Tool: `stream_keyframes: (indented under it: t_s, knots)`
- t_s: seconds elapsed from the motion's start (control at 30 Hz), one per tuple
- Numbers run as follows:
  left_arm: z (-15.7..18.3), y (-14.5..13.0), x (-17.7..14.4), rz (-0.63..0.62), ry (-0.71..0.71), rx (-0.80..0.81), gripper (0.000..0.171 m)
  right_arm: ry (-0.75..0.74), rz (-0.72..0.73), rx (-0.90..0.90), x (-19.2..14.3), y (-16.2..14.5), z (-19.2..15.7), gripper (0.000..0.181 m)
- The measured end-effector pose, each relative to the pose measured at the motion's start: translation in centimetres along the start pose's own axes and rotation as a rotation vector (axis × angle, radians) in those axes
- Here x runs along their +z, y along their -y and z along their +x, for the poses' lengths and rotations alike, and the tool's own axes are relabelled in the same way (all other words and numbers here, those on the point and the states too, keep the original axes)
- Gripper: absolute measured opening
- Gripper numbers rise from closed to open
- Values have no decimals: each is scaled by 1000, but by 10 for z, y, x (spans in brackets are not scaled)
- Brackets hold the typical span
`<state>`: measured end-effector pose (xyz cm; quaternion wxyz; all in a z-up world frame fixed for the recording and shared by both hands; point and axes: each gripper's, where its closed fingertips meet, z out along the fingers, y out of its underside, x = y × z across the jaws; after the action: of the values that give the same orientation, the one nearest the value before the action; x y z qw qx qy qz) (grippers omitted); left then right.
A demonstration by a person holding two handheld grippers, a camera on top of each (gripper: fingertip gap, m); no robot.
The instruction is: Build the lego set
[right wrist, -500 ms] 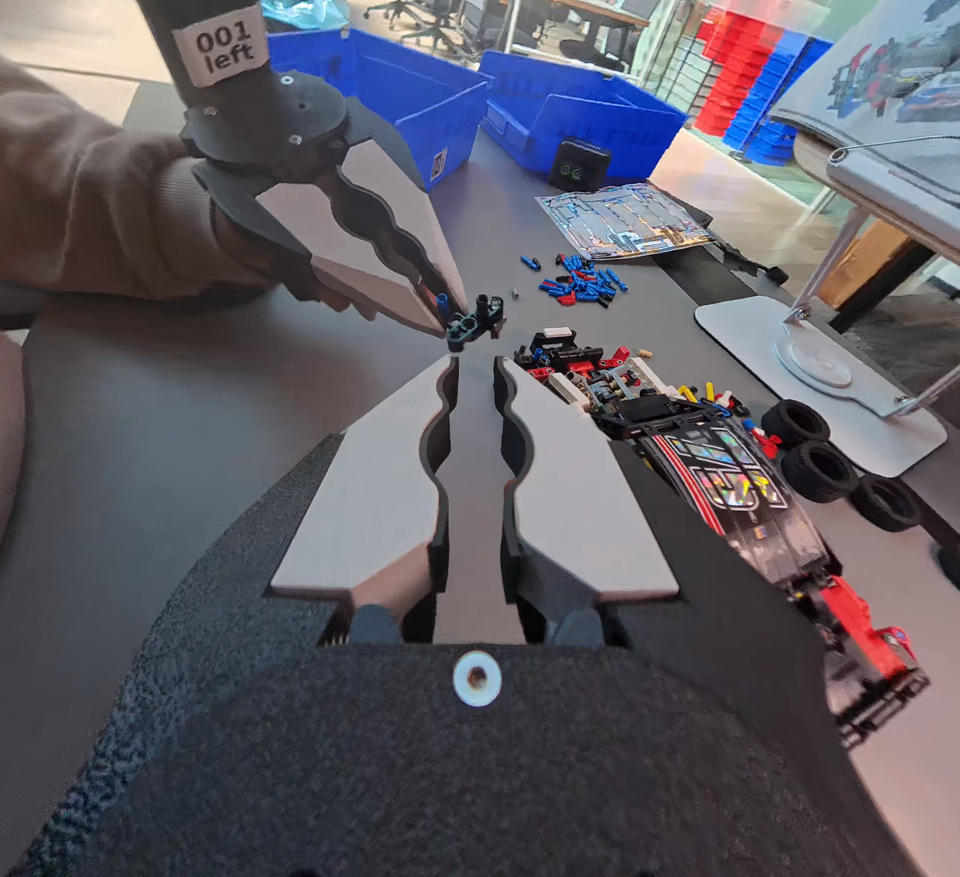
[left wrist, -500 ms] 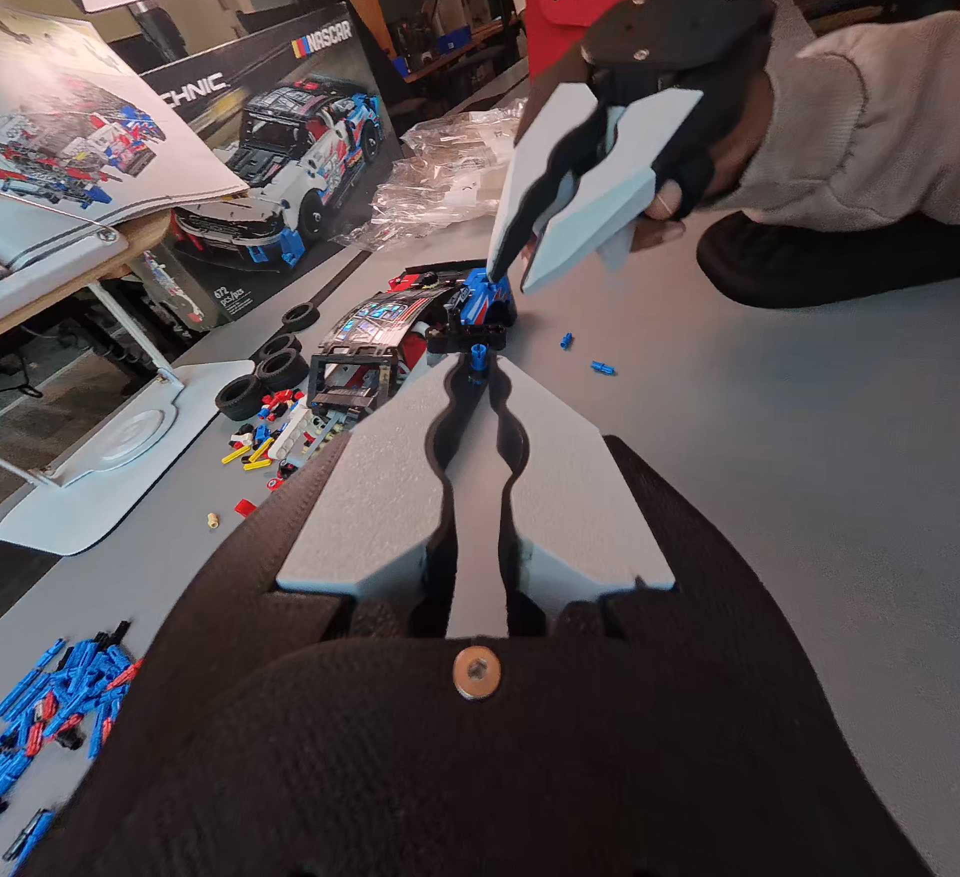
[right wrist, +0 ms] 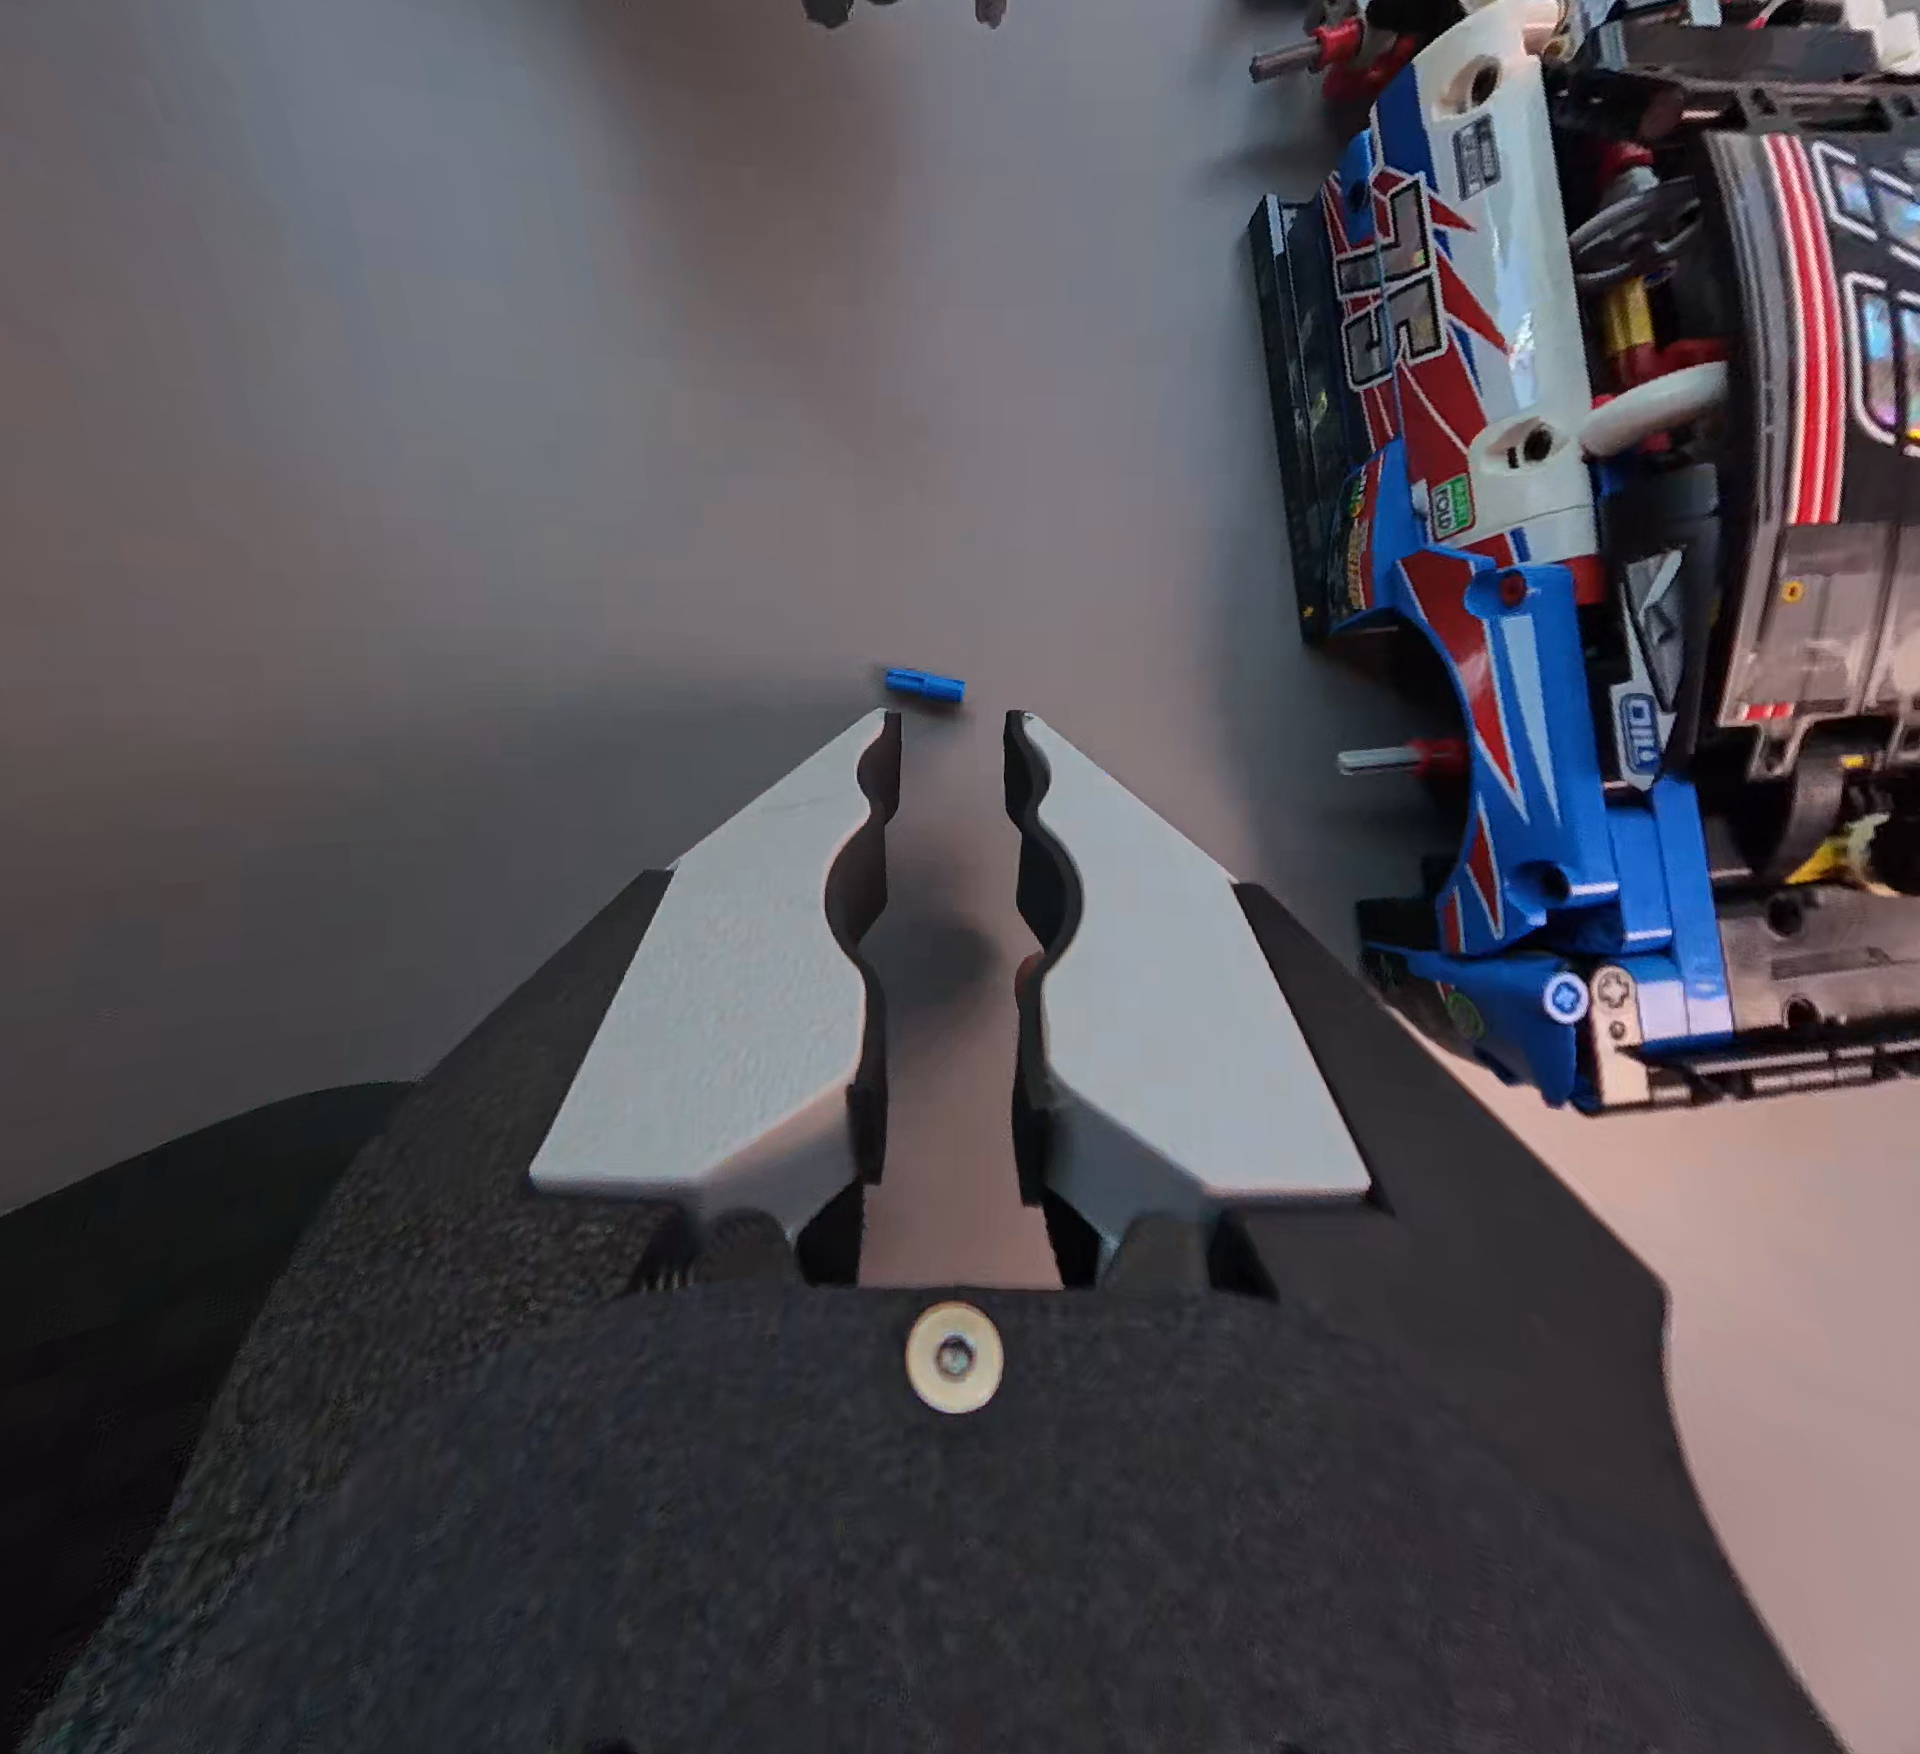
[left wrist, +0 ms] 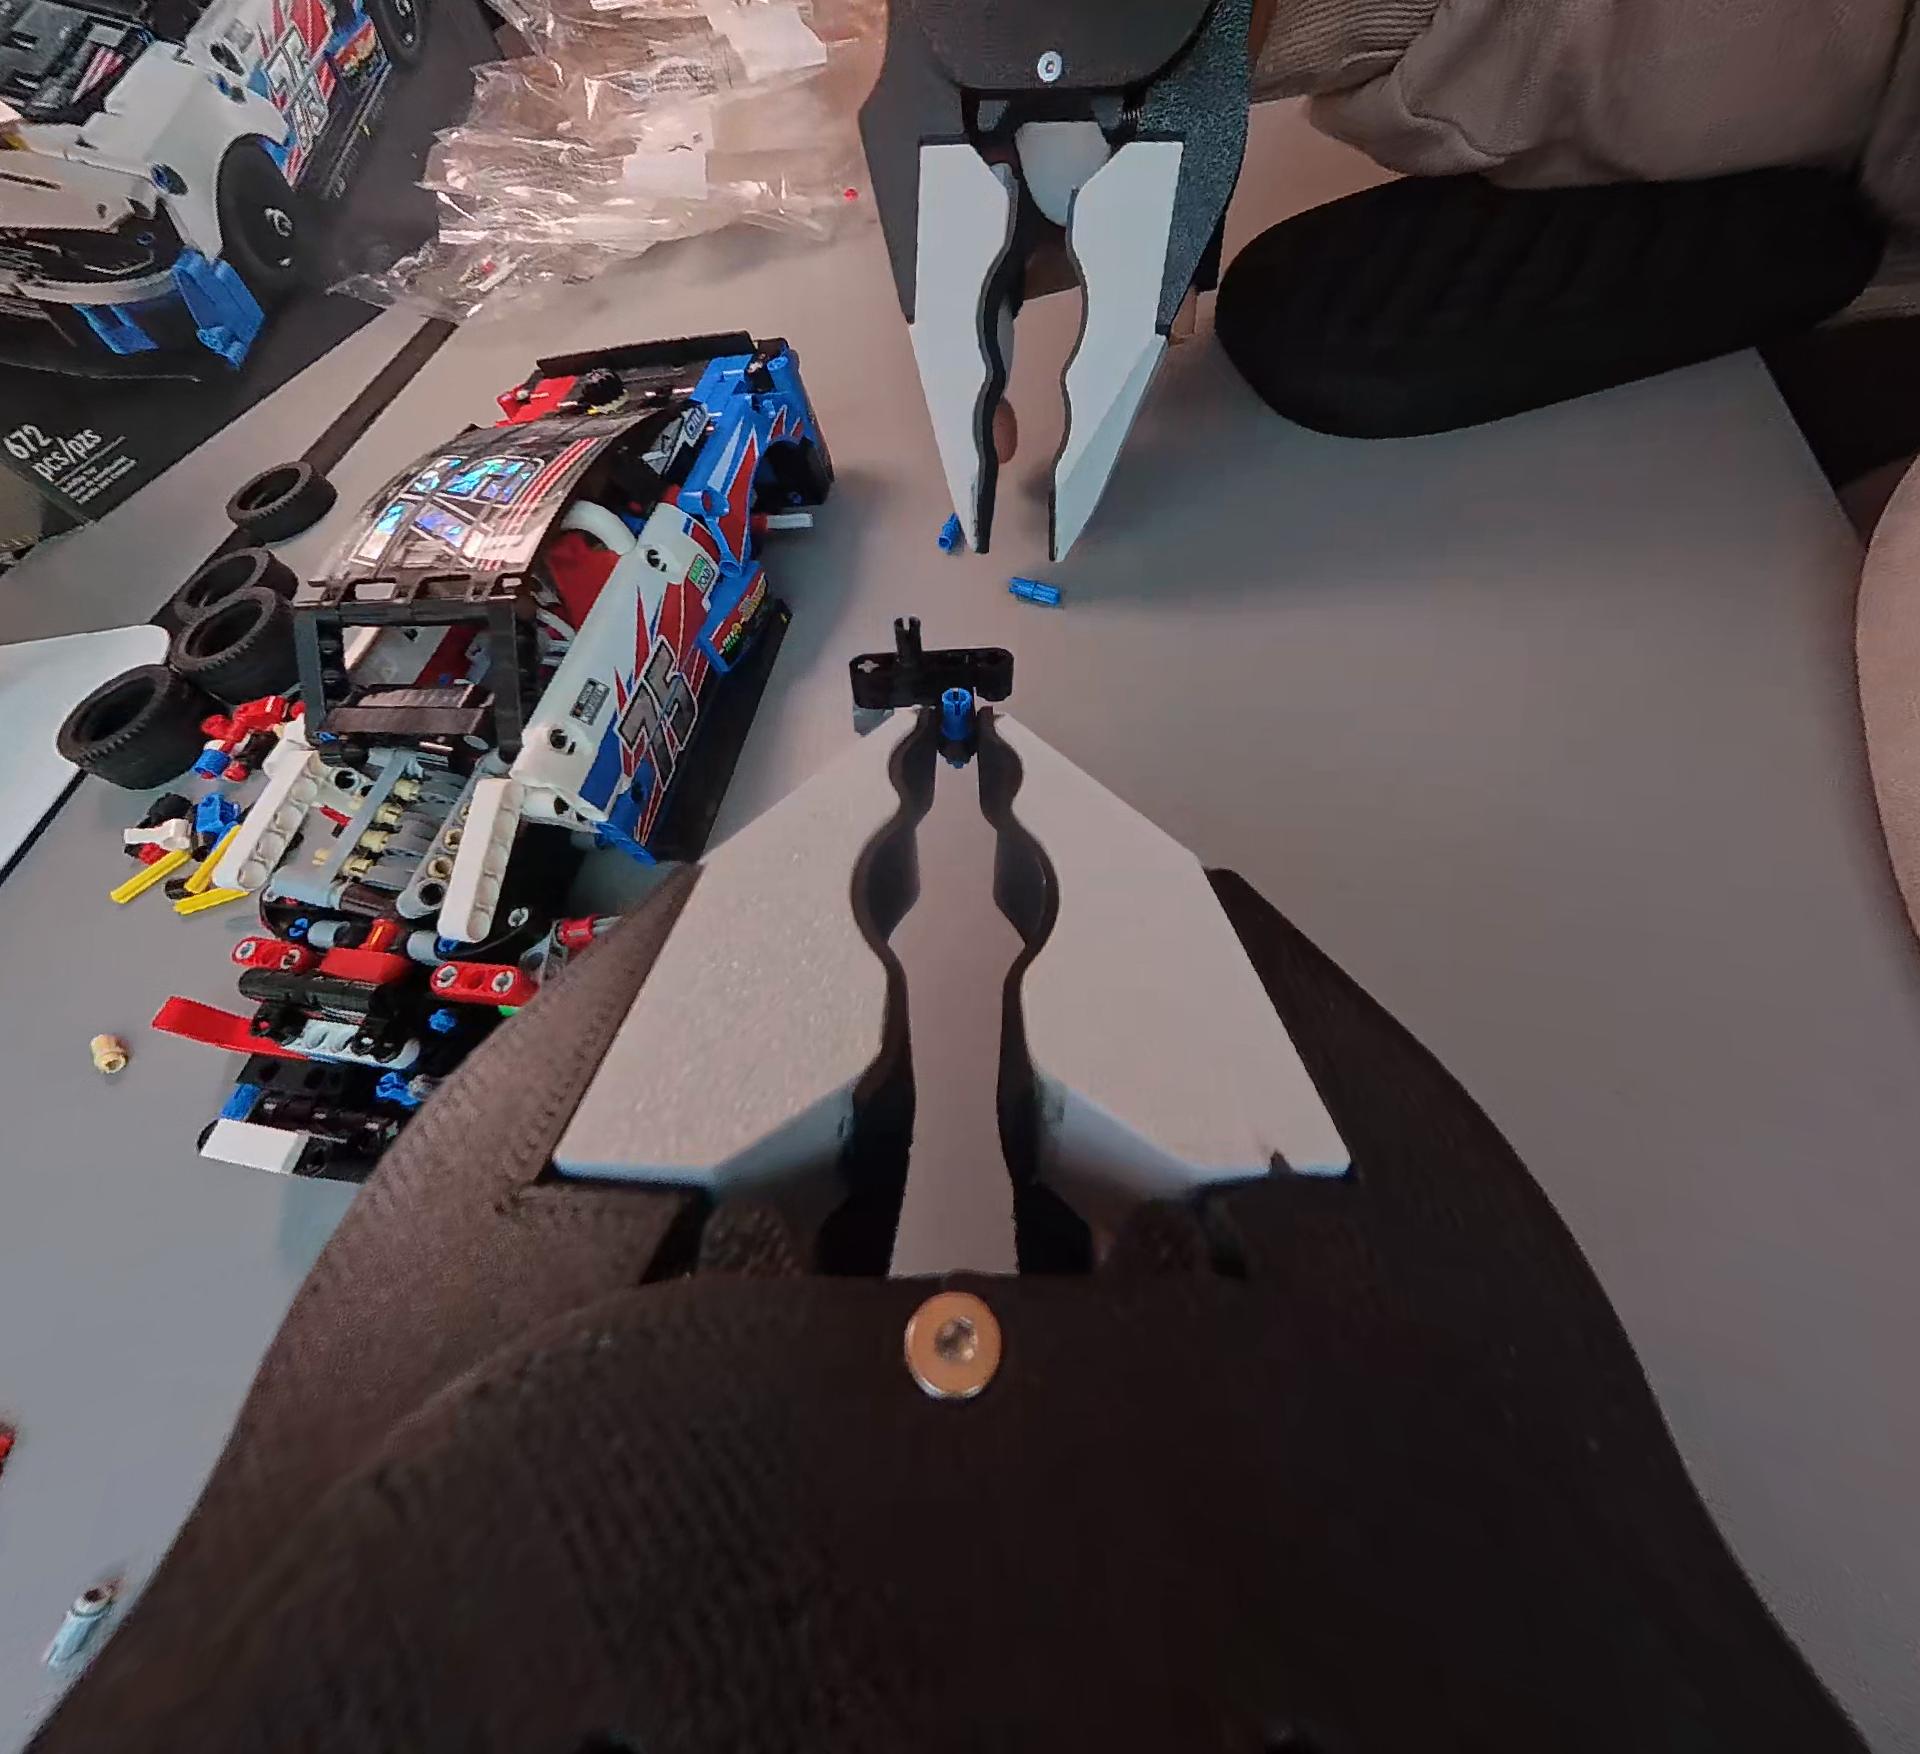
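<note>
two grippers: left gripper (left wrist: 954, 717) pinches black piece (left wrist: 931, 674); right gripper (right wrist: 951, 717) agape, empty, above blue pin (right wrist: 924, 683).

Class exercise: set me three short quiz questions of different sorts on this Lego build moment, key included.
1. True or false: the right gripper is clamped on a blue pin.
2. What does the left gripper hold? A) a tyre B) a small black piece with a blue pin C) a plastic bag
3. Fill in: the loose tyres lie beside the partly built ____.

Key: 1 false, its jaws are open and the pin lies on the table just ahead of them; 2 B; 3 car.
</note>
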<state>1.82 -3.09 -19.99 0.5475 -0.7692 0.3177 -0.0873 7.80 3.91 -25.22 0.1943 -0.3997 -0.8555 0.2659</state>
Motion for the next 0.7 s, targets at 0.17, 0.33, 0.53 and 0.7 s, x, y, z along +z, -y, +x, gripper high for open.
stream_keyframes:
  t_s: [0.17,0.33,0.53,0.7]
  knots:
    - [4,-3,1,-20,-13,7,6,134,-45,-64,10,4,-8,19]
    - [5,-4,1,-25,-20,13,6,182,-72,-64,9,1,-16,13]
    - [9,-5,2,-33,-39,18,6,187,-19,-20,5,-2,-23,13]
    - [9,-7,3,-42,-39,21,6,170,-30,-41,5,-3,-25,12]
